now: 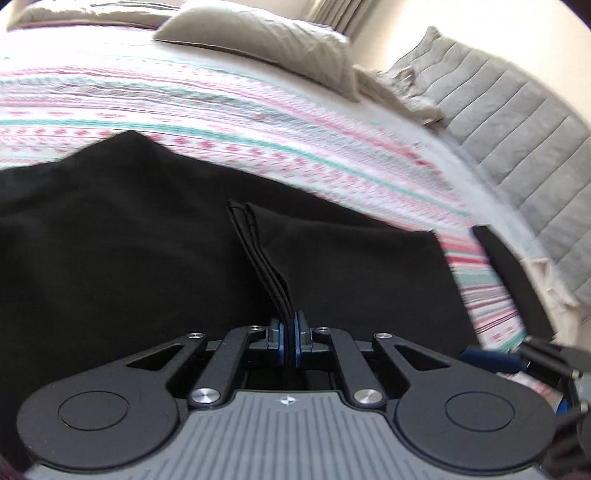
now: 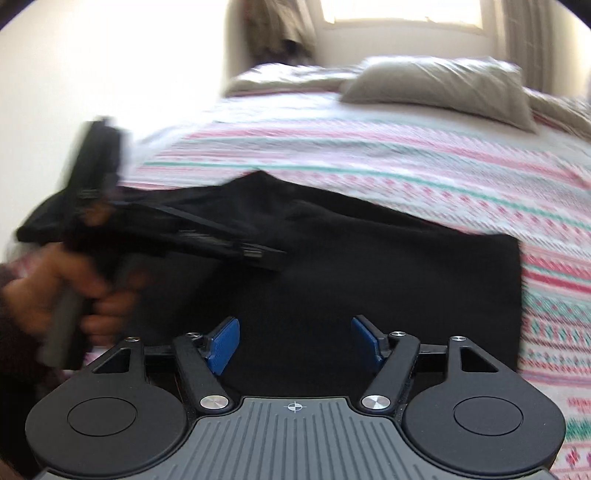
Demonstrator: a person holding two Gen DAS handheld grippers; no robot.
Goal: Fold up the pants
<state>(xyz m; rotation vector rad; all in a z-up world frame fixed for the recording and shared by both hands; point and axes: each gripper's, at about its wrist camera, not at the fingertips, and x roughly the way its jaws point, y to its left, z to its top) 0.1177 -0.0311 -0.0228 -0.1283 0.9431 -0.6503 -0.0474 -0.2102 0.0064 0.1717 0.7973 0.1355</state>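
Black pants (image 1: 129, 229) lie folded on a striped bedspread (image 1: 258, 122). My left gripper (image 1: 289, 339) is shut on a layered edge of the pants (image 1: 266, 266), which rises from between its blue pads. In the right wrist view the pants (image 2: 388, 269) spread across the bed, and my right gripper (image 2: 295, 341) hovers over them, open and empty, blue pads (image 2: 221, 345) wide apart. The left gripper (image 2: 207, 240) shows there at the left, blurred, held by a hand and lifting a pants edge.
Beige pillows (image 1: 266, 44) lie at the head of the bed. A grey quilted cushion (image 1: 517, 122) stands to the right. The striped bedspread (image 2: 406, 155) extends beyond the pants. A window (image 2: 402, 11) is behind the bed.
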